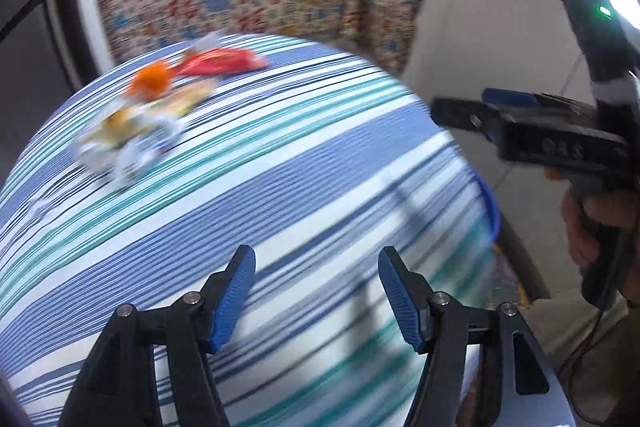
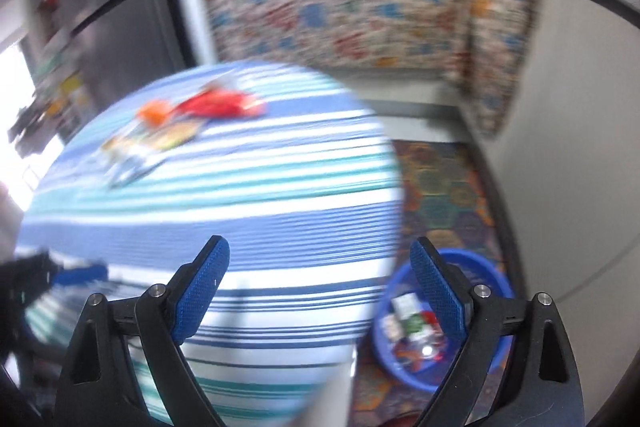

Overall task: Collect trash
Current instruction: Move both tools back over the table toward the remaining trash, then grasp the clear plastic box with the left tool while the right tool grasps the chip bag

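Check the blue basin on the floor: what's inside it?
The blue basin holds several small wrappers, white, green and red, blurred beyond telling what they are. The right gripper, open and empty, has a finger that covers the middle of the basin, so more may lie there.

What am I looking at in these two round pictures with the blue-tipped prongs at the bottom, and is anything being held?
Each picture comes from a fisheye camera on a handheld gripper, looking forward along its two jaws. A person carries one in each hand; there is no robot arm. In the left wrist view the left gripper is open and empty. At its right edge you see the right gripper from outside, gripped by the person's hand. The right wrist view shows the same right gripper's jaws open and empty.

Ahead is a striped tablecloth with a blurred pile of wrappers and a red packet. On the floor beside the table, a blue basin already holds some trash.
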`<state>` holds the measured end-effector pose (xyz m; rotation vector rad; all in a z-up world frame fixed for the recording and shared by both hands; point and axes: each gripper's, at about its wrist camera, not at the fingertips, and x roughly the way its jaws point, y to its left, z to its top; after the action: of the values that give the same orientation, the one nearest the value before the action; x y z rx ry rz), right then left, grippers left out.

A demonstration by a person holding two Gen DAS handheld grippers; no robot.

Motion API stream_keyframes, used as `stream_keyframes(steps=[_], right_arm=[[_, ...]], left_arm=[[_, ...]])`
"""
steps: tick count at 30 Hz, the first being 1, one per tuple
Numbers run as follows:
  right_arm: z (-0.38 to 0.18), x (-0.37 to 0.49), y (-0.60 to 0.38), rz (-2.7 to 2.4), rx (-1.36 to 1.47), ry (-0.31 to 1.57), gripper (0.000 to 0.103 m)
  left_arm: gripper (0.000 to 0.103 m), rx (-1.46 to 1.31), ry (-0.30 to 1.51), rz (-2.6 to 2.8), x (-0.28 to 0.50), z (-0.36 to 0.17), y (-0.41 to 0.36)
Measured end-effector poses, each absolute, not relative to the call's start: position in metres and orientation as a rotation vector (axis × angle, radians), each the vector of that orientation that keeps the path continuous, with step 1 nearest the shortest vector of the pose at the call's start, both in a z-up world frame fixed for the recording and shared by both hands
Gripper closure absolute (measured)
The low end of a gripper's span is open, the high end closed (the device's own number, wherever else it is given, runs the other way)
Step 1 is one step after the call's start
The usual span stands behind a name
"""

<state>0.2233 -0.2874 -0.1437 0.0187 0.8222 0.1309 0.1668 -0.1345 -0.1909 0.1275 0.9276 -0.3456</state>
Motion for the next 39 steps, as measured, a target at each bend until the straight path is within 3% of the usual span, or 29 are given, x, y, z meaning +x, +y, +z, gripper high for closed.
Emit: stream_keyframes(steps=[11, 15, 23, 37, 39], right_arm=[[-0.191, 0.254, -0.172, 0.291, -0.087, 0.926, 0.011], [-0.196, 0.27, -0.158, 0.282, -0.104, 0.932, 0.009], [-0.199, 0.289, -0.147, 0.286, -0.115, 0.946, 0.0], [-0.2, 0.293, -0.147, 0.295, -0.117, 0.945, 0.0], [-0.2, 0.293, -0.147, 0.296, -0.117, 0.945, 0.0]], left_arm=[[0.038, 0.101, 0.927, -0.118, 0.197, -0.205, -0.003], [0.03, 0.065, 0.915, -0.094, 0.214, -0.211, 0.025], [0.004, 0.085, 0.929, -0.128, 0.258, -0.215, 0.041], [0.005, 0.197, 0.862, -0.295, 0.32, -0.208, 0.025], [0.011, 0.18, 0.847, -0.324, 0.323, -0.206, 0.024]])
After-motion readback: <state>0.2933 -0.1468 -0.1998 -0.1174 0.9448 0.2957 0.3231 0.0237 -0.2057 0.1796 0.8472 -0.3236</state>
